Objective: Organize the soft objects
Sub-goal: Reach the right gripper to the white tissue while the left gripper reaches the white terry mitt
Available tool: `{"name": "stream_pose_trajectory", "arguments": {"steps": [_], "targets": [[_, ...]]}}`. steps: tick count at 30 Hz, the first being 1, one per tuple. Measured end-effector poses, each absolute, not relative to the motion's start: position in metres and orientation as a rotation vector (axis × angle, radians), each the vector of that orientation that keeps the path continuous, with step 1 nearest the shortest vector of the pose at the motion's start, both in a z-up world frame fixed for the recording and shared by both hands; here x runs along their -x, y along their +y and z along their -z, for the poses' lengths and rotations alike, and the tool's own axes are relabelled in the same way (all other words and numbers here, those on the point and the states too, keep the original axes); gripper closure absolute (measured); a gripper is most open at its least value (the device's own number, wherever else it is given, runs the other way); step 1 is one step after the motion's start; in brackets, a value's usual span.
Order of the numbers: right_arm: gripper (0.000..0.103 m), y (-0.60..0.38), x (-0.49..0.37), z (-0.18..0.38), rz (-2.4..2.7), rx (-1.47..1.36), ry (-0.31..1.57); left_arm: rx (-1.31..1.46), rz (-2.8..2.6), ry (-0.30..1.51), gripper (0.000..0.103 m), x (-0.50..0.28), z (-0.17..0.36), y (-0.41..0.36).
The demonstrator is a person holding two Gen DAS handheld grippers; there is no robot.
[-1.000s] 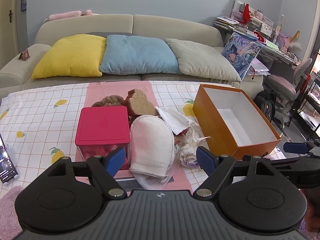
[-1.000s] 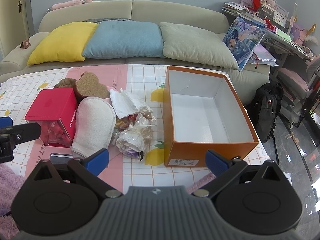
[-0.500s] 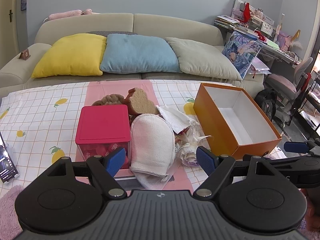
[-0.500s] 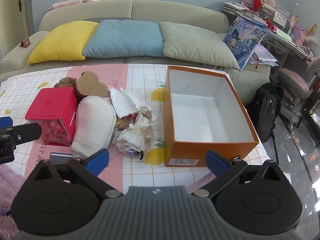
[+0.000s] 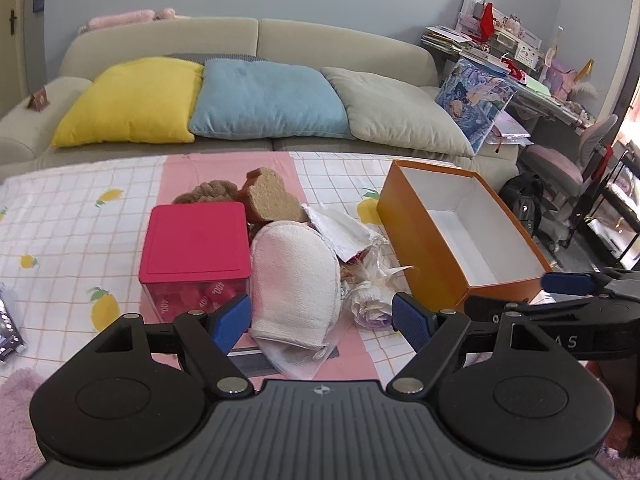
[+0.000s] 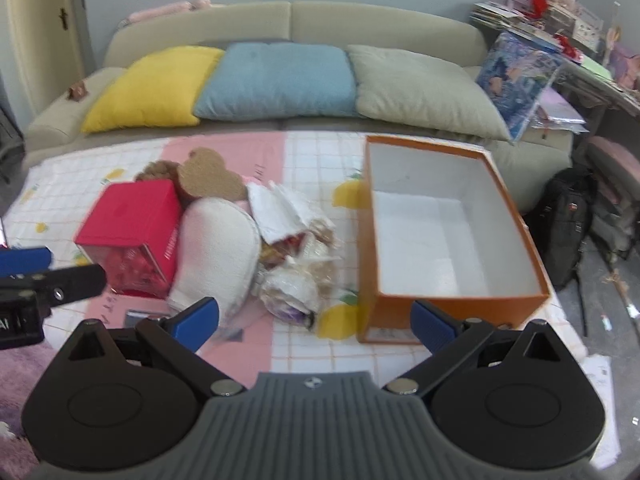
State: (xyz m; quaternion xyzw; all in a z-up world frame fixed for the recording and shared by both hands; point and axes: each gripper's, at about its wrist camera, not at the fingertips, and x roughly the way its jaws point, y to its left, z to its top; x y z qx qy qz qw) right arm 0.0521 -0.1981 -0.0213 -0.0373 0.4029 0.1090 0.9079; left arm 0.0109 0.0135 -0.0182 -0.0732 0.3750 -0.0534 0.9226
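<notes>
White mitt [image 5: 294, 276] flat at frame centre, brown sponges [image 5: 270, 196] behind it, crumpled wrapped bundle [image 5: 370, 294] right; orange box [image 5: 460, 236] open, empty.

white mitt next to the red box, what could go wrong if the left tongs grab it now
The white mitt leans against the red-lidded box, so a wide grab by the open left tongs might nudge the box. The mitt also overlaps the crinkly wrapped bundle, which could drag along toward the orange box.

Checked tablecloth [image 5: 80, 216] carries, seemingly, box [image 5: 420, 236], mitt [image 5: 294, 276]
</notes>
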Motion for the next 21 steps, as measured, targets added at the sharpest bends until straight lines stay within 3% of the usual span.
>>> {"name": "stream_pose_trajectory", "arguments": {"steps": [10, 21], "targets": [[0.047, -0.181, -0.077, 0.047, -0.355, 0.149, 0.850, 0.279, 0.222, 0.897, 0.034, -0.039, 0.058, 0.054], [0.061, -0.146, -0.117, 0.106, -0.461, 0.310, 0.854, 0.154, 0.346, 0.914, 0.035, -0.083, 0.091, 0.027]]}}
